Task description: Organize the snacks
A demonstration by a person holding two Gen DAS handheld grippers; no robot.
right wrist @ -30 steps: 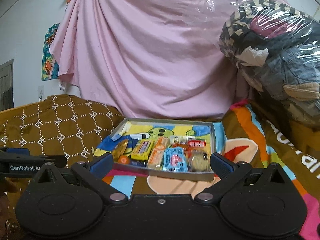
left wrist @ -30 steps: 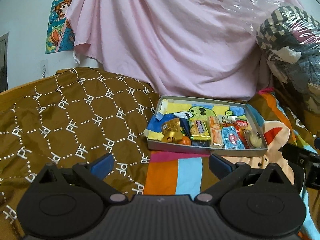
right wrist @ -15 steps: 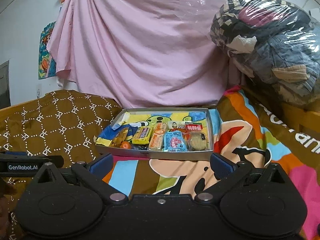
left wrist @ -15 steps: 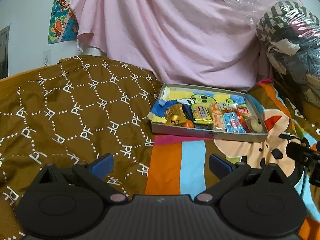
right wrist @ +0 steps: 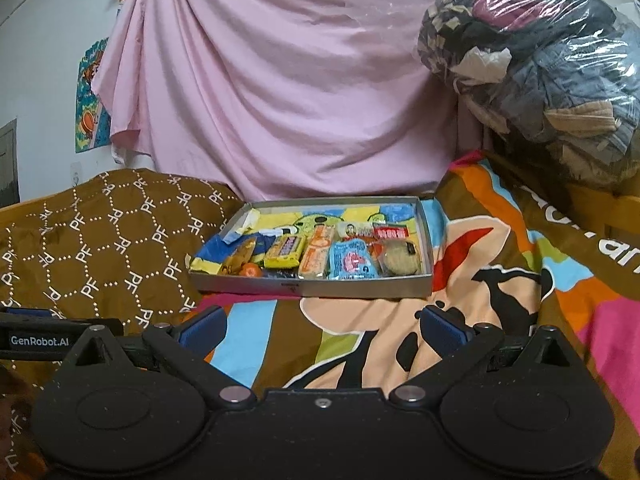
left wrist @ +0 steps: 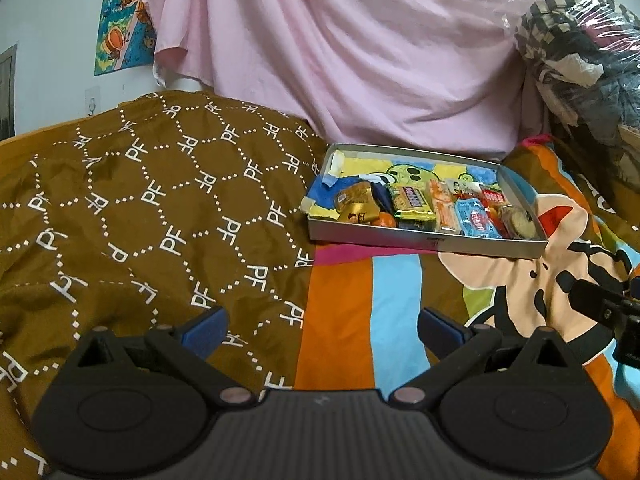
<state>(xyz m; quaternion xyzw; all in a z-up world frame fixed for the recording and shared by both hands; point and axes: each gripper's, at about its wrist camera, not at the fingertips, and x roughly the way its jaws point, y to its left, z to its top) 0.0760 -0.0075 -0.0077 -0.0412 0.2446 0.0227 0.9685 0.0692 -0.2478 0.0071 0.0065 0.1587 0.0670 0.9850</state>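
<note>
A shallow grey box (left wrist: 424,242) (right wrist: 312,289) with a cartoon-printed floor lies on the bed ahead. Several wrapped snacks fill its near half: gold packets (left wrist: 356,204), a small orange sweet (right wrist: 251,270), a yellow bar (right wrist: 285,257), an orange wafer pack (right wrist: 318,257), a blue packet (right wrist: 352,264) and a round biscuit (right wrist: 400,260). My left gripper (left wrist: 322,326) is open and empty, well short of the box and to its left. My right gripper (right wrist: 322,326) is open and empty, short of the box's front wall.
A brown patterned quilt (left wrist: 140,208) covers the left of the bed, a bright cartoon blanket (right wrist: 500,280) the right. A pink sheet (right wrist: 280,80) hangs behind. A plastic-wrapped bundle of clothes (right wrist: 540,60) sits at the back right. The other gripper's body (right wrist: 48,338) shows at left.
Both grippers have drawn back from the box, which now looks smaller and farther. Their jaws stay open and empty. The snacks have not moved.
</note>
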